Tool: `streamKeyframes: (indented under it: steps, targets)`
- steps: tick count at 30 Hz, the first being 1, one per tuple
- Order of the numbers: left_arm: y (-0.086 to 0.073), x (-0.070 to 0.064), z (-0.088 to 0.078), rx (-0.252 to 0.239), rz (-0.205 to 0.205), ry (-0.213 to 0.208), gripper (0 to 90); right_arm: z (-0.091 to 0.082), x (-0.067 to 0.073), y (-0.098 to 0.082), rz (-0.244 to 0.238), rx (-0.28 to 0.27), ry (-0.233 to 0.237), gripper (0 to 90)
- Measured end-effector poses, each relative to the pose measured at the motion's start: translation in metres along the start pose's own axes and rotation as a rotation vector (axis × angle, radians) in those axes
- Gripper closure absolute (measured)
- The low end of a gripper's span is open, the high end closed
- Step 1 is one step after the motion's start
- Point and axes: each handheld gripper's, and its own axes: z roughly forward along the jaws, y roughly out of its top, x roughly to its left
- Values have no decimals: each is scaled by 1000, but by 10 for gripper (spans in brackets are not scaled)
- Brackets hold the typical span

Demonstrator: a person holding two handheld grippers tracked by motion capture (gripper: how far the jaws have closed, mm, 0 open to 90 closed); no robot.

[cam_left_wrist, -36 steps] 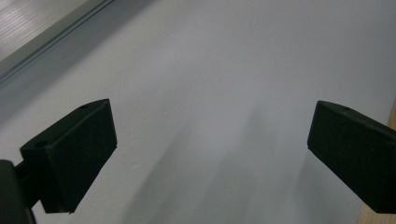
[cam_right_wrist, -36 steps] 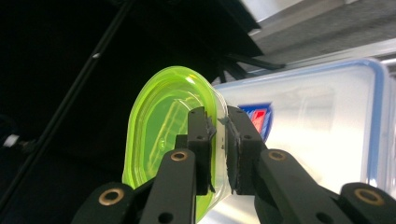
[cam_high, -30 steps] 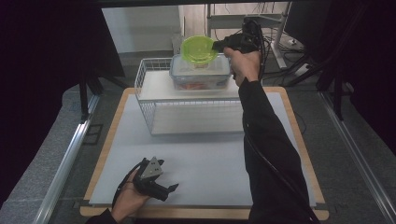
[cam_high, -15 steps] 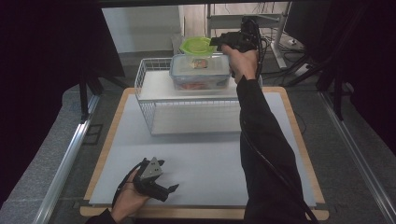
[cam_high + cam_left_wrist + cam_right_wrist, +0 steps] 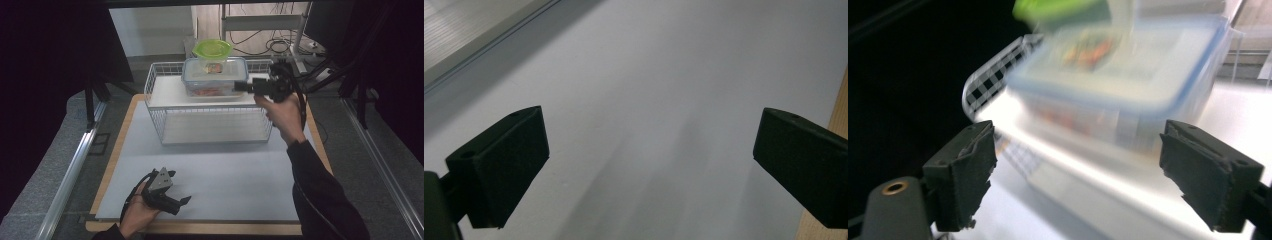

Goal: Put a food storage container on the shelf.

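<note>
Two claws released: right claw (image 5: 239,86) w/ jaws just widened beside clear plastic box (image 5: 215,75); glossy green bowl (image 5: 212,48) atop.

A wood-edged desk (image 5: 320,150) carries a grey mat (image 5: 225,185). A white wire rack (image 5: 210,117) stands at the mat's far end, with a clear lidded box (image 5: 215,77) on top.

Glossy green plastic bowl (image 5: 212,49) on clear plastic box (image 5: 215,76); white wire rack (image 5: 210,107); matt grey mat (image 5: 235,175), wooden board edge (image 5: 200,228).

bowl (image 5: 212,49) on lidded box (image 5: 215,76) | box on wire rack (image 5: 165,107) | rack on table (image 5: 225,180)
</note>
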Motion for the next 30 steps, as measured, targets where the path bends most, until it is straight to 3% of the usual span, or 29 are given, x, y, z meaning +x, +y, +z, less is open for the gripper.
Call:
streamKeyframes:
  steps: [4, 5, 6, 7, 8, 10, 11, 13, 14, 15, 18, 19, 20, 22, 23, 24, 25, 27, 30]
  targets:
    - [-1, 0, 1, -7, -7, 1, 12, -9, 4, -48, -93, 30, -5, 94]
    - [-1, 0, 1, -7, -7, 1, 12, -9, 4, -48, -93, 30, -5, 94]
    - [-1, 1, 1, -7, -7, 0, 11, -12, 5, -71, -134, 42, -11, 80]
    - [-1, 1, 1, -7, -6, 2, 11, -14, 6, -82, -155, 49, -14, 73]
    - [-1, 1, 1, -8, -6, 3, 11, -14, 6, -82, -155, 49, -14, 73]
    - [-1, 1, 1, -12, -8, 3, 8, -17, 7, -113, -213, 74, -42, 52]
    - [-1, 1, 1, -12, -8, 3, 5, -17, 7, -113, -213, 74, -42, 52]
    - [-1, 2, 1, -19, -18, 0, 4, -20, 7, -144, -250, 98, -56, 33]
    - [-2, 2, 1, -20, -20, 0, 4, -20, 7, -144, -250, 98, -56, 33]
    - [-2, 2, 2, -20, -21, 3, 4, -21, 6, -166, -262, 117, -55, 14]
    - [-2, 2, 2, -18, -18, 11, 4, -22, 4, -196, -290, 149, -69, 6]
    - [-2, 2, 2, -18, -18, 12, 4, -22, 4, -196, -290, 149, -69, 6]
    - [-2, 2, 2, -15, -16, 14, 4, -22, 2, -212, -302, 167, -76, 3]
    - [-3, 2, 3, -6, -10, 19, 3, -23, 0, -219, -301, 171, -79, 3]
    - [-3, 2, 4, 1, -12, 20, 2, -21, -4, -234, -284, 192, -74, 3]
    - [-3, 2, 4, 1, -12, 20, 2, -21, -4, -234, -284, 192, -74, 3]
    - [-4, 3, 4, 4, -14, 19, 2, -18, -9, -247, -268, 234, -75, 3]
    - [-3, 3, 4, 5, -12, 24, 2, -13, -11, -254, -282, 279, -103, 3]
    - [-3, 3, 4, 2, -12, 27, 2, -10, -10, -255, -307, 271, -133, 3]
